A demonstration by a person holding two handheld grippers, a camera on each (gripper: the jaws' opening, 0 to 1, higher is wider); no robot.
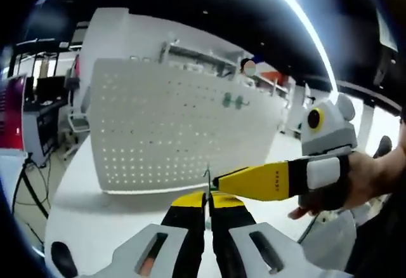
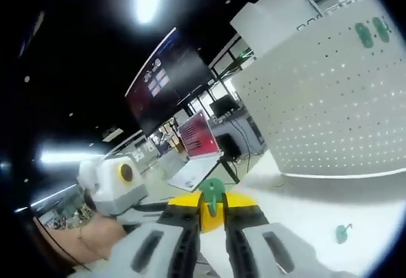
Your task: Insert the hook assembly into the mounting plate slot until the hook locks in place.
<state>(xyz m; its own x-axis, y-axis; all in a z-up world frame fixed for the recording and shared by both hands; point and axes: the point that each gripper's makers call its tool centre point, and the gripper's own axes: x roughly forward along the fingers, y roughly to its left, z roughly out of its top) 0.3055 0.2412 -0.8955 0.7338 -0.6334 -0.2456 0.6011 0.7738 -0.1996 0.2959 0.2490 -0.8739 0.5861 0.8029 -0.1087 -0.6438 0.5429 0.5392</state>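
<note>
Low in the right gripper view, the right gripper [image 2: 212, 218] pinches a small, light, likely slippery green hook [image 2: 212, 195] by its base; the left gripper [image 1: 207, 203] clamps a thin wire [image 1: 207, 183] below the pegboard [image 1: 165, 125].

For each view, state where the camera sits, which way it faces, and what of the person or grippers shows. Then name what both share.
Left gripper view: rides on the left gripper, facing the white pegboard standing on the table; the right gripper enters from the right, held by a hand.
Right gripper view: rides on the right gripper, shut on a green hook, looking past the pegboard's side toward monitors; the left gripper shows at left.
Shared: pegboard with two green hooks.
</note>
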